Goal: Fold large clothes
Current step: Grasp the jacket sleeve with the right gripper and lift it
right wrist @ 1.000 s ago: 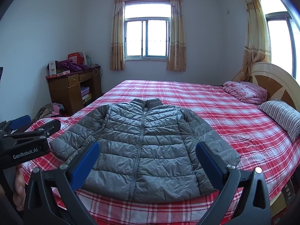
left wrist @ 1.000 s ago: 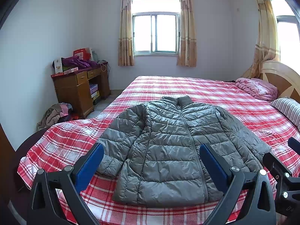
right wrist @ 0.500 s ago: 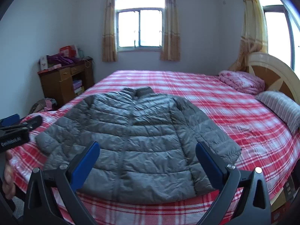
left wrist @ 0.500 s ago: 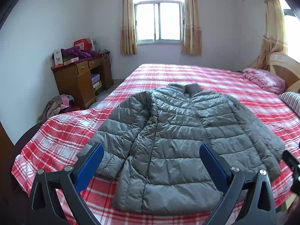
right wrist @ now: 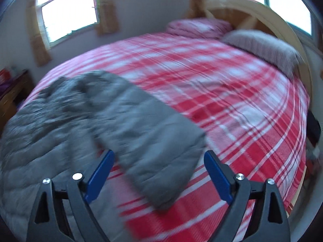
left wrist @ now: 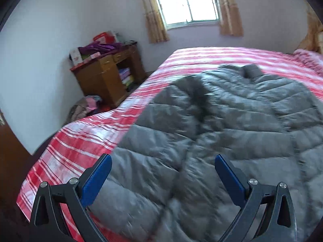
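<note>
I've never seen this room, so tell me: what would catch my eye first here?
A grey puffer jacket lies spread flat on a red-and-white plaid bed, one sleeve reaching toward the right gripper, whose jaws stand open and have just been closing a little. Left of the bed, a cluttered wooden desk stands against the wall.

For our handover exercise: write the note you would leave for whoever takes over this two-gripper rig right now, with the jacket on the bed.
Left gripper: open, empty, over the jacket's left sleeve.
Right gripper: open, empty, jaws just narrowed slightly, framing the right sleeve.
Jacket: spread flat, front up, on the plaid bed.
Done: nothing folded.
Left: probably grip each sleeve, fold inward, then fold the body.
</note>
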### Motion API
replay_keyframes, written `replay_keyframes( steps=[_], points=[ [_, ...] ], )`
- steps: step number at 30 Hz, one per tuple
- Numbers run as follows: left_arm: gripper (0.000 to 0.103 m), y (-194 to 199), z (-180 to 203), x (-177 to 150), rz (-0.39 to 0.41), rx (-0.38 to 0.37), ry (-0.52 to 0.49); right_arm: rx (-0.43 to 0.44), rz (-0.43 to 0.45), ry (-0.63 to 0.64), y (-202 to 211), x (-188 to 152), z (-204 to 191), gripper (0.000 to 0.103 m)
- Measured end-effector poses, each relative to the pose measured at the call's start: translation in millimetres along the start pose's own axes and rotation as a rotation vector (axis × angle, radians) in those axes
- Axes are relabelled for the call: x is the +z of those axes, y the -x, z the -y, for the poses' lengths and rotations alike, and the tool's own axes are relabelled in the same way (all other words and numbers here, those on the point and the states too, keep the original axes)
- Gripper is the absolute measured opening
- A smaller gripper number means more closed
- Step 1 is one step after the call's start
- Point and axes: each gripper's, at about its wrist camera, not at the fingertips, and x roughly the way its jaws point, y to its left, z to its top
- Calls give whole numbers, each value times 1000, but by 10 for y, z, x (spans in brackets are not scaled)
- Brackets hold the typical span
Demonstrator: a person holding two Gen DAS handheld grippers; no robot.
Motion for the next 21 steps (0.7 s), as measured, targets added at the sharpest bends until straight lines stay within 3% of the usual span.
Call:
replay_keyframes(
  steps=[4, 6, 7, 8, 9, 12, 21],
  points=[
    [102, -357, -164, 46, -37, 97, -2, -8, -70, -26, -383, 74, 122, 77],
    [102, -457, -229, 62, -57, 117, 9, -1, -91, -22, -520, 77, 121, 58],
    [102, -487, -246, 74, -63, 116, 11, -12, -65, -4, -516, 78, 111, 50],
    [102, -502, -243, 88, -65, 119, 9, -9, -48, 13, -516, 85, 118, 35],
    [102, -511, -219, 102, -65, 118, 3, -3, -47, 16, -521, 87, 129, 27],
    [102, -540, -81, 148, -59, 108, -28, -21, -30, 21, -540, 133, 254, 20],
    [102, -643, 73, 127, -84, 57, -80, -148, 13, 14, -554, 370, 736, 17]
  ],
)
